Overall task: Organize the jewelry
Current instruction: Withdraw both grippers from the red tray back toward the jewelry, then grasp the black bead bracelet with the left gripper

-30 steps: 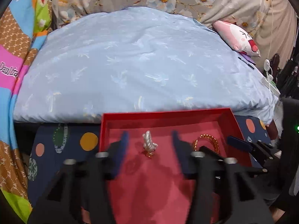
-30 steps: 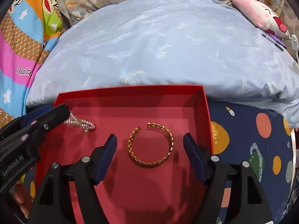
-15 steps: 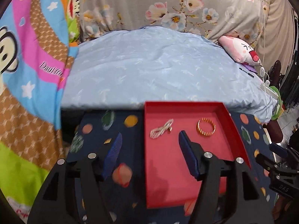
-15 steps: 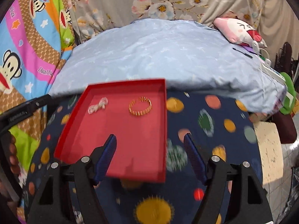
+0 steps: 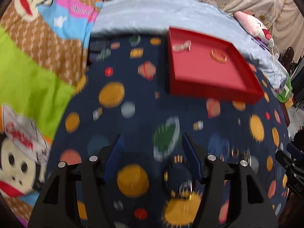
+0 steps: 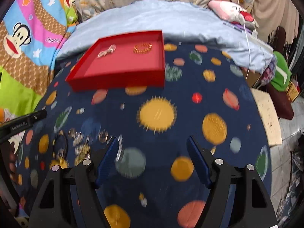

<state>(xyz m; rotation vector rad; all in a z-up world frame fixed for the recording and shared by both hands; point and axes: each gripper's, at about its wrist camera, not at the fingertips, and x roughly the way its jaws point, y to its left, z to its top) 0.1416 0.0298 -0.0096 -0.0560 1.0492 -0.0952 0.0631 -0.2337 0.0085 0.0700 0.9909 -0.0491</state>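
Observation:
A red tray (image 5: 209, 89) (image 6: 117, 79) lies at the far side of the navy planet-print cloth (image 5: 144, 114) (image 6: 190, 102). In it lie a pearl piece (image 5: 181, 46) (image 6: 107, 51) and a gold bangle (image 5: 218, 55) (image 6: 142, 47). My left gripper (image 5: 153, 155) is open and empty, well back from the tray. My right gripper (image 6: 153, 157) is open and empty, also well back. More small jewelry, blurred, lies on the cloth near the right gripper's left finger (image 6: 83, 142) and near the left gripper's right finger (image 5: 185, 187).
A light blue quilt (image 6: 171, 20) rises behind the tray. A cartoon-print blanket (image 5: 38, 47) covers the left side. A pink plush toy (image 6: 229, 12) lies at the back right. The bed's right edge drops to a tiled floor (image 6: 288, 152).
Both grippers have pulled back and away from the tray, which now looks small and far. The pearl piece and the bangle stay in the tray. Both views are motion-blurred.

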